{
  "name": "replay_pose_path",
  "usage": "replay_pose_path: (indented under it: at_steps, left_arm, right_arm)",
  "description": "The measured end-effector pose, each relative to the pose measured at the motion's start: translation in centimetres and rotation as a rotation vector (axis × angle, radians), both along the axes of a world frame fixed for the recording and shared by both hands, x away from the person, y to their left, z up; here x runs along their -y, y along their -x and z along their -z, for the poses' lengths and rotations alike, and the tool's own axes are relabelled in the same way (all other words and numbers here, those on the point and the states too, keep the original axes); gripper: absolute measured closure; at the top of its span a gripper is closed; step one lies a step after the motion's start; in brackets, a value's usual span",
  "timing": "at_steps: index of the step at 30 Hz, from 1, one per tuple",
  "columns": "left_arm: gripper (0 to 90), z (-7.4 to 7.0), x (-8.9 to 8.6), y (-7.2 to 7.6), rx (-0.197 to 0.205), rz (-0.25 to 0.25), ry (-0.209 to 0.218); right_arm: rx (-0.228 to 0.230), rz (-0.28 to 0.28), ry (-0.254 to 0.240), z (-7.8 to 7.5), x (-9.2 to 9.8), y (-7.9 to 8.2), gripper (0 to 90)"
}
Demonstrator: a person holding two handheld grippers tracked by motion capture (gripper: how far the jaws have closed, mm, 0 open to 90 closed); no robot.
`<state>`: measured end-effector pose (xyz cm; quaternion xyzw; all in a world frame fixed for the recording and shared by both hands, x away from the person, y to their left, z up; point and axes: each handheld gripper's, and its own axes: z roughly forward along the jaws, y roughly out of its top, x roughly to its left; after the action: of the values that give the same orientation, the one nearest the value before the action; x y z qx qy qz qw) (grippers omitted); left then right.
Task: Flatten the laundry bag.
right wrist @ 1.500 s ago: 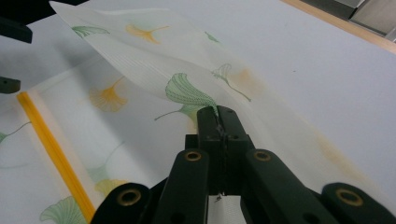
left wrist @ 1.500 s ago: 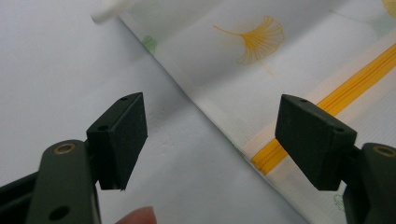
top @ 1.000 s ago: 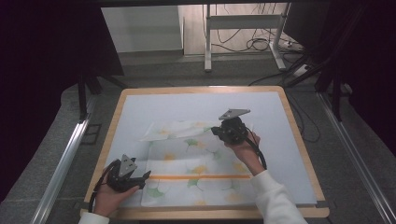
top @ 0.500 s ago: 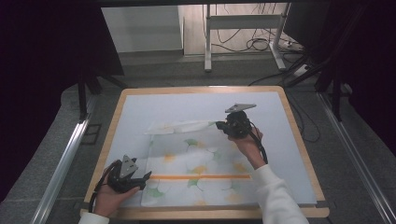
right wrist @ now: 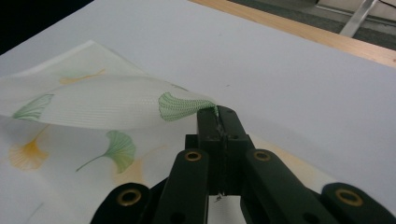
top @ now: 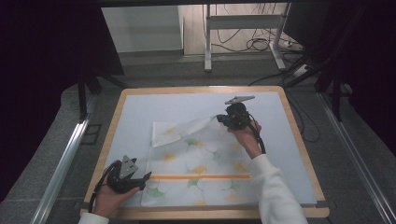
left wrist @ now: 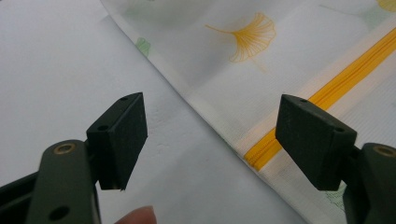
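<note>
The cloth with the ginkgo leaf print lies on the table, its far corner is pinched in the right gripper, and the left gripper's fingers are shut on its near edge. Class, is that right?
Not quite. The left gripper is open: in the left gripper view its fingers stand apart over the edge of the cloth, gripping nothing. The rest holds: the right gripper pinches the far corner.

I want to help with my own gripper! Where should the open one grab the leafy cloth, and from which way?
Take the cloth by its near-left corner, just past the orange stripe. The left gripper already waits there, jaws open, the flat hem between them. Probably slide in low from the left, since the edge lies flat. The right gripper pinches the far corner.
</note>
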<state>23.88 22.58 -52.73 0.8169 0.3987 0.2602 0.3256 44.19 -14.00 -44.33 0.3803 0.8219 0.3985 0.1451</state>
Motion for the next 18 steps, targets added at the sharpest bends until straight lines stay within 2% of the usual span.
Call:
replay_pose_path:
  at_steps: [4,6,13,18]
  left_arm:
    - [25.0,0.0,0.0,0.0,0.000,0.005,-0.012]
    - [25.0,0.0,0.1,0.0,-0.002,0.006,-0.018]
    - [25.0,0.0,0.1,0.0,-0.005,0.005,-0.014]
    - [25.0,0.1,0.1,0.0,-0.004,0.006,-0.014]
  right_arm:
    - [-0.009,0.020,0.003,0.0,0.2,-0.9,89.4]
    - [-0.015,0.046,0.004,0.0,0.5,-1.9,89.3]
    - [-0.026,0.083,0.006,0.3,0.8,-3.7,89.1]
    - [-0.068,0.133,0.015,1.3,1.1,-5.9,88.9]
